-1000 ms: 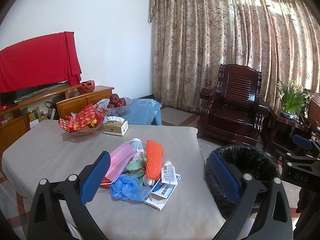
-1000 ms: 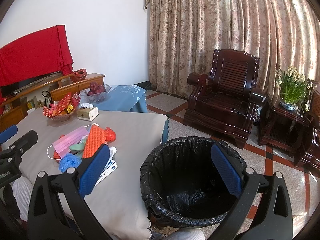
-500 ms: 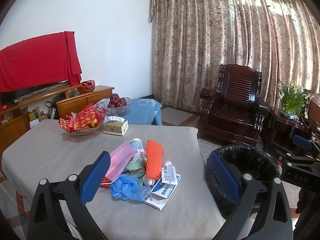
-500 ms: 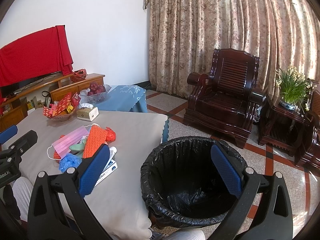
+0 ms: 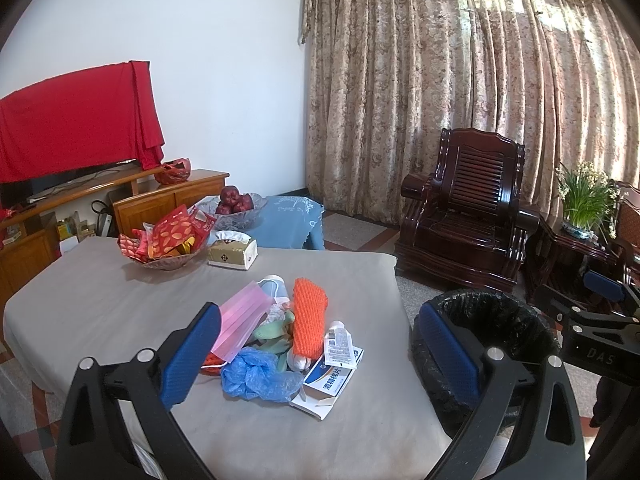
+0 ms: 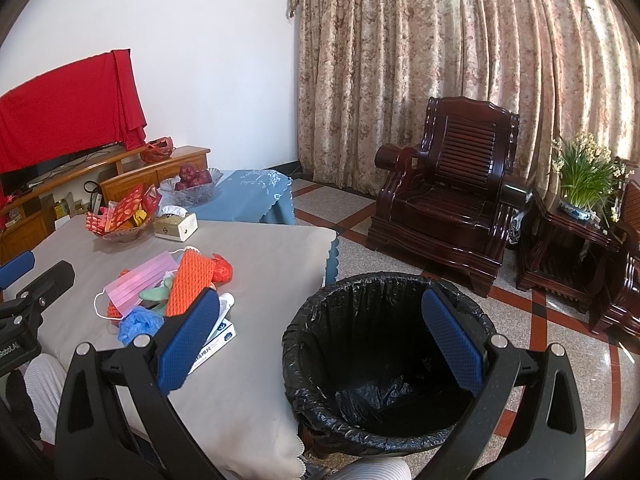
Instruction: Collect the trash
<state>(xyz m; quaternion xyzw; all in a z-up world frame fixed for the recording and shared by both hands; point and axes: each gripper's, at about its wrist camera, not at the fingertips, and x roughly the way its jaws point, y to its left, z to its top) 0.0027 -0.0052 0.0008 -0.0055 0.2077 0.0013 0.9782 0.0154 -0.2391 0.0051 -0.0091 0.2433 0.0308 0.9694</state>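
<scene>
A pile of trash lies on the grey table (image 5: 100, 304): a pink face mask (image 5: 240, 322), an orange foam net (image 5: 308, 316), a blue plastic glove (image 5: 256, 376), a white tube (image 5: 338, 344) and a white-blue box (image 5: 332, 376). The pile shows in the right wrist view too, with the mask (image 6: 140, 284) and net (image 6: 192, 284). A bin with a black liner (image 6: 384, 360) stands right of the table. My left gripper (image 5: 320, 356) is open, above the table's near edge, short of the pile. My right gripper (image 6: 320, 340) is open and empty above the bin's near rim.
At the table's far end stand a bowl of red packets (image 5: 164, 240), a tissue box (image 5: 234, 252) and a bowl of red fruit (image 5: 236, 210). A dark wooden armchair (image 5: 468, 216), a side table with a potted plant (image 5: 584, 204) and a TV cabinet (image 5: 80, 208) surround it.
</scene>
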